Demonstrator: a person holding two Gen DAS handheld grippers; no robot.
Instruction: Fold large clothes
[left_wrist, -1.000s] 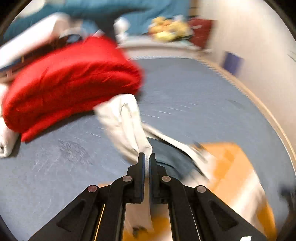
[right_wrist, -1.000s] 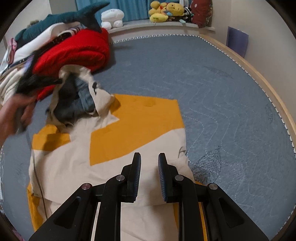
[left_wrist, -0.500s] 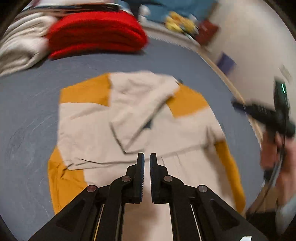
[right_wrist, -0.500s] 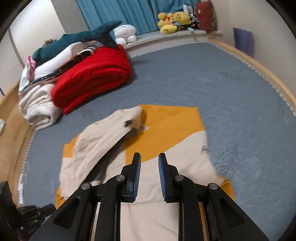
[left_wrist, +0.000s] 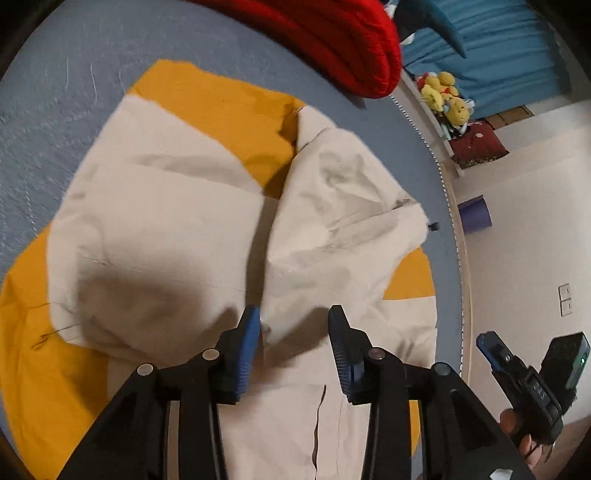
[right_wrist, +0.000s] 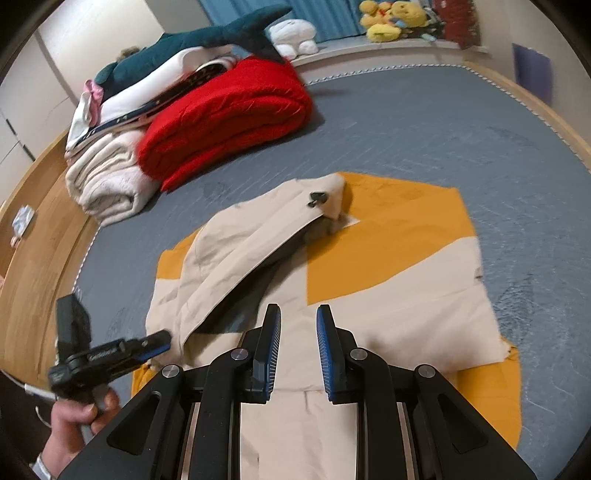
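A cream and orange jacket (right_wrist: 388, 280) lies spread on the blue-grey bed cover (right_wrist: 424, 122). One cream part (right_wrist: 251, 236) is folded diagonally across it, dark lining showing under its edge. My left gripper (left_wrist: 294, 321) hovers just over the jacket (left_wrist: 166, 229) at the foot of that fold. Its jaws are opening, and the cloth lies under them without being pinched. From the right wrist view the left gripper (right_wrist: 159, 339) shows at lower left in a hand (right_wrist: 74, 424). My right gripper (right_wrist: 298, 325) hangs over the jacket's lower middle, a narrow gap between its pads and nothing in it; it shows again (left_wrist: 517, 373) at the left view's lower right.
A folded red blanket (right_wrist: 229, 118) and a stack of folded cream linen (right_wrist: 110, 181) sit at the back left, a plush shark (right_wrist: 207, 37) on top. Stuffed toys (right_wrist: 391, 18) line the far ledge. A wooden bed rim (right_wrist: 37, 229) runs along the left.
The left gripper carried the cream part across the jacket, laid it down, rolled and came lower, and its jaws went from shut to apart. The right gripper shifted slightly with its gap unchanged.
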